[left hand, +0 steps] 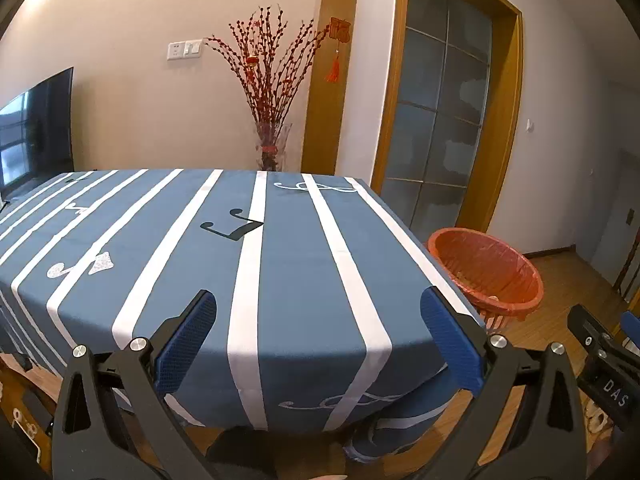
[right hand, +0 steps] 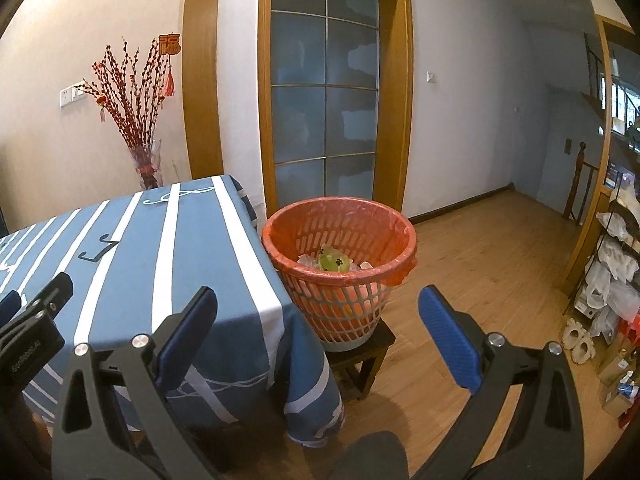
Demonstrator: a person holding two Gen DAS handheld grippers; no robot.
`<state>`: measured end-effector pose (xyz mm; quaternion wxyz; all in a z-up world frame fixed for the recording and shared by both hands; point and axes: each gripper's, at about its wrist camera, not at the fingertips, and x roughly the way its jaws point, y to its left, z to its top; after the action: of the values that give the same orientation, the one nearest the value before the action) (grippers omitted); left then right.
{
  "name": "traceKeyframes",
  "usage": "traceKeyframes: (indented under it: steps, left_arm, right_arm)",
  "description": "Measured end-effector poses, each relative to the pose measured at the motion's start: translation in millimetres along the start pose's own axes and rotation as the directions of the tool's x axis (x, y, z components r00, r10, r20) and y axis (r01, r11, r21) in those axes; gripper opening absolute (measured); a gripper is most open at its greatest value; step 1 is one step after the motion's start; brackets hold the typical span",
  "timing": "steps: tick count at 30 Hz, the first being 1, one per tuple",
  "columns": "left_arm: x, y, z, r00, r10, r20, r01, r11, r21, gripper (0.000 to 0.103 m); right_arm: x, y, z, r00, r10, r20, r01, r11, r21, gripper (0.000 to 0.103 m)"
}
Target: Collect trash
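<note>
With both the left gripper and right gripper spread and empty, collection is judged finished, trash lying in the bin at the table's right edge.

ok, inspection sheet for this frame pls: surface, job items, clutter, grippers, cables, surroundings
Surface: table under a blue striped cloth; no trash seen on it.
Job items: bin with red liner on a stool beside the table; green item and pale wrappers inside.
Clutter: bags and boxes on a rack at far right.
Grippers: left gripper open, empty, over the table's near edge; right gripper open, empty, facing the bin.
Cables: nothing seen.
Surroundings: vase of red branches, TV, glass door, wood floor.
</note>
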<state>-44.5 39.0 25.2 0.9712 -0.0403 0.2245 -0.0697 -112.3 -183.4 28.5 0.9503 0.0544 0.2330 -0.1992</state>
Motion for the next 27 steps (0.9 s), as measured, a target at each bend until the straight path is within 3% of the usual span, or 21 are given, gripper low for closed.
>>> traceKeyframes:
  steps: [18,27]
  left_arm:
    - [4,-13,-11,0.999,0.005,-0.039,-0.003,0.999,0.047,0.100]
    - [0,-14,-10,1.000,0.014,-0.023,-0.013,0.999,0.051,0.100]
  right_arm:
    - [9,-2,-12,0.999,-0.018,-0.032,0.019,1.000,0.025,0.098]
    - [9,0,-14,0.999,-0.013,-0.032,0.014,1.000,0.025,0.098]
